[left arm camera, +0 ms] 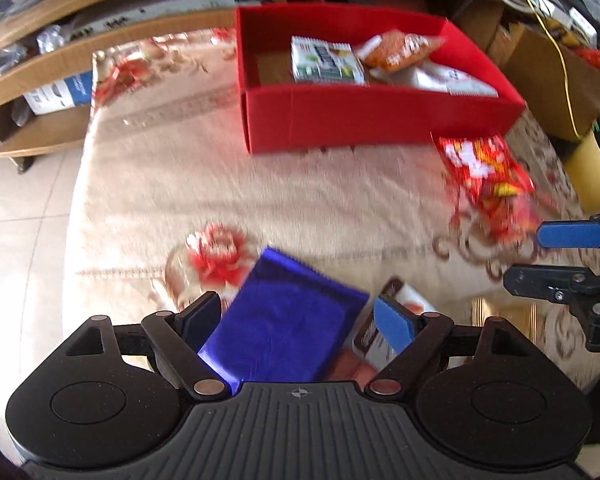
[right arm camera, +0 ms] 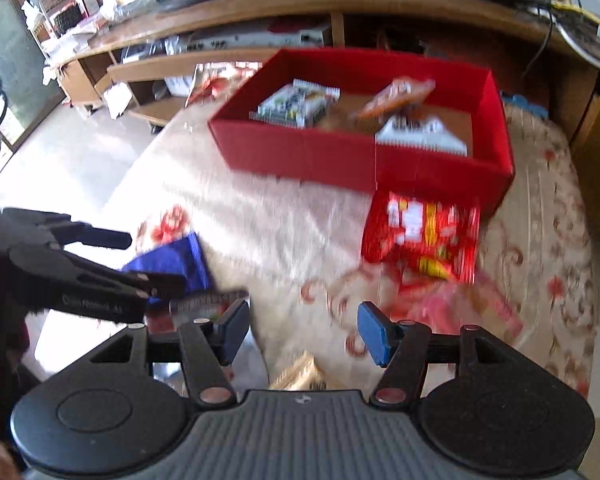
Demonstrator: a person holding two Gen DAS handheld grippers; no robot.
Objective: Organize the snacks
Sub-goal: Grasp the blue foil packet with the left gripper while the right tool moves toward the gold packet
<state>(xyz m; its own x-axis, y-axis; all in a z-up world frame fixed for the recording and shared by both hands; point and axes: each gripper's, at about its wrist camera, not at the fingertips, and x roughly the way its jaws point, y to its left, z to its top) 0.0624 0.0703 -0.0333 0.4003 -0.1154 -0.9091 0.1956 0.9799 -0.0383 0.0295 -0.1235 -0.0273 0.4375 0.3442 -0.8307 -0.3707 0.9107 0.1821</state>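
1. Nearest the left wrist camera, the left gripper (left arm camera: 298,322) is hanging over a blue pack (left arm camera: 288,332), its jaws spread wide and released; the pack is showing between them, but whether the pads (left arm camera: 392,328) are touching it I cannot tell through the blur.
2. A brown-and-white pack (left arm camera: 374,342) is lying partly under the blue one's right edge, so the left jaws should be closing on the blue pack alone, well in from that edge.
3. The right gripper (right arm camera: 302,334) is pointing down at the floral cloth (right arm camera: 260,216) with its jaws partly apart and nothing held; a pale wrapper (right arm camera: 300,374) is peeking out just below them.
4. The red box (right arm camera: 340,156) is sitting well beyond both grippers, already holding a green-white pack (right arm camera: 296,106), an orange pack (right arm camera: 396,96) and a white pack (right arm camera: 420,132).
5. A red pack (right arm camera: 424,236) is lying on the cloth just in front of the box's near wall, apparently still waiting to go in.
6. Judging from this, the step is picking up loose snacks: each gripper should be settling squarely over one pack and pinching the crinkly foil mid-body so it is not slipping.
7. The grippers are working close together; keeping them apart should be avoiding a clash.
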